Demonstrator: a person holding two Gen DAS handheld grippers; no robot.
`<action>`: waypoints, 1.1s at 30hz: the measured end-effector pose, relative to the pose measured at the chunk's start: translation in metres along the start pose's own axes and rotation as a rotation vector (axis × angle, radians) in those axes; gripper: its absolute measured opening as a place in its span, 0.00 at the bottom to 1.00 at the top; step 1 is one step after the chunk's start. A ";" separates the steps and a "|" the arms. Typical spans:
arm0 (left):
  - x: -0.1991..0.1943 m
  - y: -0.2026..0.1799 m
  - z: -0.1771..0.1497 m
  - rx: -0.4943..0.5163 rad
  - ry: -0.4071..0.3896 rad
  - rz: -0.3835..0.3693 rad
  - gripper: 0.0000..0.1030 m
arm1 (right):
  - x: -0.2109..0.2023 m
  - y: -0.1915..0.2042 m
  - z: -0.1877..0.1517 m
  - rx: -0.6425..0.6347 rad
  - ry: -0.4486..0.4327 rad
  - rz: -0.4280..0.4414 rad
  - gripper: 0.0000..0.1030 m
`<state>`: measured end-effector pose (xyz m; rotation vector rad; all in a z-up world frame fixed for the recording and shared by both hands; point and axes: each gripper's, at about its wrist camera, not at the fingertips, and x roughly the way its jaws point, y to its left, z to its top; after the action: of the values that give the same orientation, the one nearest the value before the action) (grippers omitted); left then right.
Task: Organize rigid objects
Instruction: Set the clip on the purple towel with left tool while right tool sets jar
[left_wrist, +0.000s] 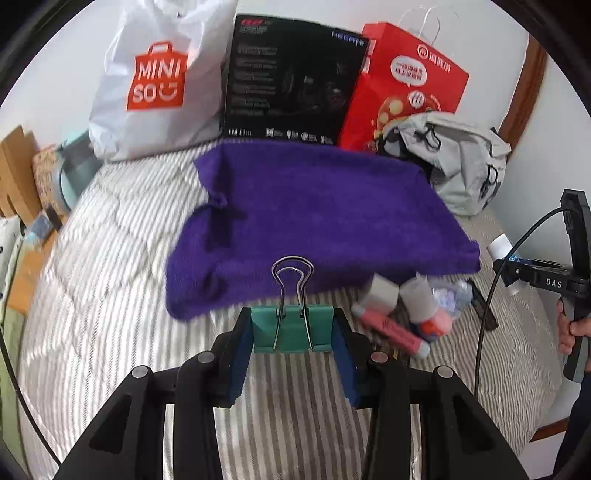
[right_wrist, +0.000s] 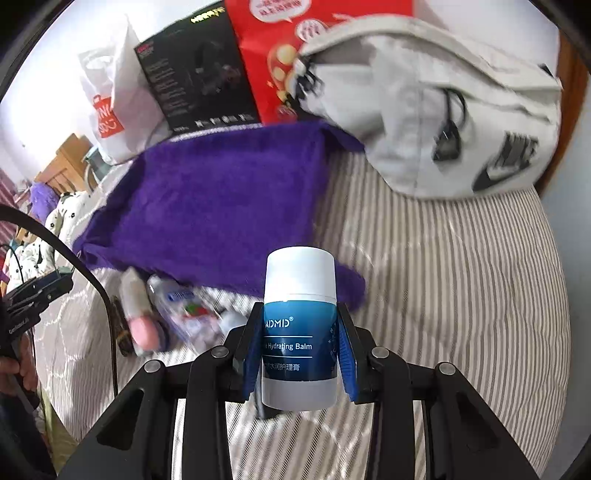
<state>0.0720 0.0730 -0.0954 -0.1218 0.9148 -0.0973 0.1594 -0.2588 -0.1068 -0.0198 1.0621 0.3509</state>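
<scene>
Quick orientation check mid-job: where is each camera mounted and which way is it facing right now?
Left wrist: sits behind the left tongs, looking forward across the striped bed at the purple towel; they grip a green binder clip. The person's right hand shows at the right edge.
Right wrist: sits behind the right tongs, facing the same towel and the grey bag; they grip a balm bottle.
Shared: towel, red bag, black box, white shopping bag, small-item pile.
</scene>
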 end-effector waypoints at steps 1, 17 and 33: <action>0.000 0.001 0.005 0.001 -0.005 -0.001 0.38 | 0.000 0.004 0.007 -0.012 -0.007 0.005 0.35; 0.049 0.010 0.080 0.003 -0.030 -0.034 0.38 | 0.039 0.040 0.087 -0.122 -0.012 0.030 0.35; 0.141 0.008 0.131 0.033 0.065 -0.041 0.38 | 0.138 0.046 0.132 -0.158 0.096 -0.008 0.35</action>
<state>0.2616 0.0700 -0.1277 -0.1071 0.9755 -0.1550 0.3182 -0.1535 -0.1528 -0.1841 1.1269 0.4296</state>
